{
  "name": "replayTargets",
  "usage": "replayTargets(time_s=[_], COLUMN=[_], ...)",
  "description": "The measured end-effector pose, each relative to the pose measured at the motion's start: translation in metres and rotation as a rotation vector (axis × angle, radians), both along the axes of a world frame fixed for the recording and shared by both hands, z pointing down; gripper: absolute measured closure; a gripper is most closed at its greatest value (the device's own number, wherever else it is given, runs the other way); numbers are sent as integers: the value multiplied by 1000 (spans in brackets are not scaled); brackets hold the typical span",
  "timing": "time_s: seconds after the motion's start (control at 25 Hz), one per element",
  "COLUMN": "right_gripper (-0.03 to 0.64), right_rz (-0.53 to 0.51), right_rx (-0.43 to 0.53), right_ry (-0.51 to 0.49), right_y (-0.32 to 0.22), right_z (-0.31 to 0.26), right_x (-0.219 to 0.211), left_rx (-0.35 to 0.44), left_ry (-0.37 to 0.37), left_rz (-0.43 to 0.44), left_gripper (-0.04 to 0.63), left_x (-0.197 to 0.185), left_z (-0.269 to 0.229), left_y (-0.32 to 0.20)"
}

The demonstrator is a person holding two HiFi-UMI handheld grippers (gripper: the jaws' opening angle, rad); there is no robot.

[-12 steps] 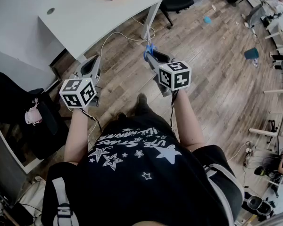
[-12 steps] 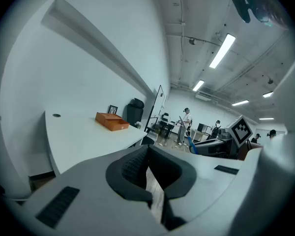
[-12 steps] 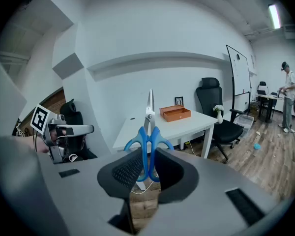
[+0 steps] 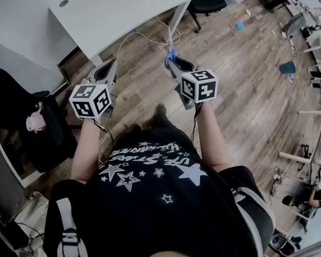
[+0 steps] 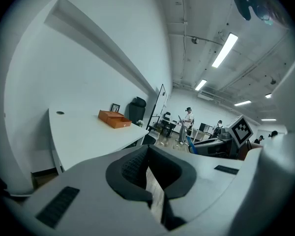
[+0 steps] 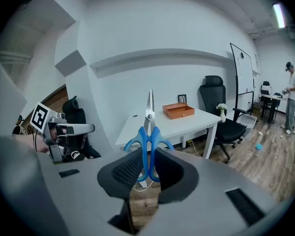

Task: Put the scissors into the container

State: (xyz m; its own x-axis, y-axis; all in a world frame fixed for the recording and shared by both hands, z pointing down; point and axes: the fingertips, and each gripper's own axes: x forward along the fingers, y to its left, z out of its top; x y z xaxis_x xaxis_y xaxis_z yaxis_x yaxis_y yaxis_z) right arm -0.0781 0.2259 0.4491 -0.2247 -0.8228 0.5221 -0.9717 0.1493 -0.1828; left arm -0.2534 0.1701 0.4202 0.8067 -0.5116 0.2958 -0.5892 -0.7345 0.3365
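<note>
Right tool (image 6: 146, 168) clamps the scissors (image 6: 149, 127) by their handles, left tool (image 5: 150, 181) closed empty: carry blades upright toward the container (image 6: 178, 110) at twelve o'clock.

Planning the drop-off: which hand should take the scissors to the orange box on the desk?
Right. The right tongs grip the blue-handled scissors; the left tongs are shut and empty.

White desk (image 4: 123, 9) on wood floor (image 4: 246, 90); black office chair (image 6: 213, 90) just beside it
</note>
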Motion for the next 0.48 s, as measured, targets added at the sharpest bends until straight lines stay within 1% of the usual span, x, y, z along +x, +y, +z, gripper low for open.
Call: replayTargets(time_s=[0.16, 0.28, 0.48], right_gripper=[515, 515, 515], right_rz=[10, 13, 20], right_rx=[-13, -18, -12], right_ry=[0, -11, -37], right_y=[5, 0, -18], right_z=[9, 17, 18], right_x=[-3, -3, 24], left_rx=[-20, -33, -46], left_ry=[0, -6, -14], left_rz=[7, 2, -18], left_gripper=[577, 577, 577], left_x=[-3, -4, 12], left_z=[10, 19, 21], left_y=[6, 1, -21])
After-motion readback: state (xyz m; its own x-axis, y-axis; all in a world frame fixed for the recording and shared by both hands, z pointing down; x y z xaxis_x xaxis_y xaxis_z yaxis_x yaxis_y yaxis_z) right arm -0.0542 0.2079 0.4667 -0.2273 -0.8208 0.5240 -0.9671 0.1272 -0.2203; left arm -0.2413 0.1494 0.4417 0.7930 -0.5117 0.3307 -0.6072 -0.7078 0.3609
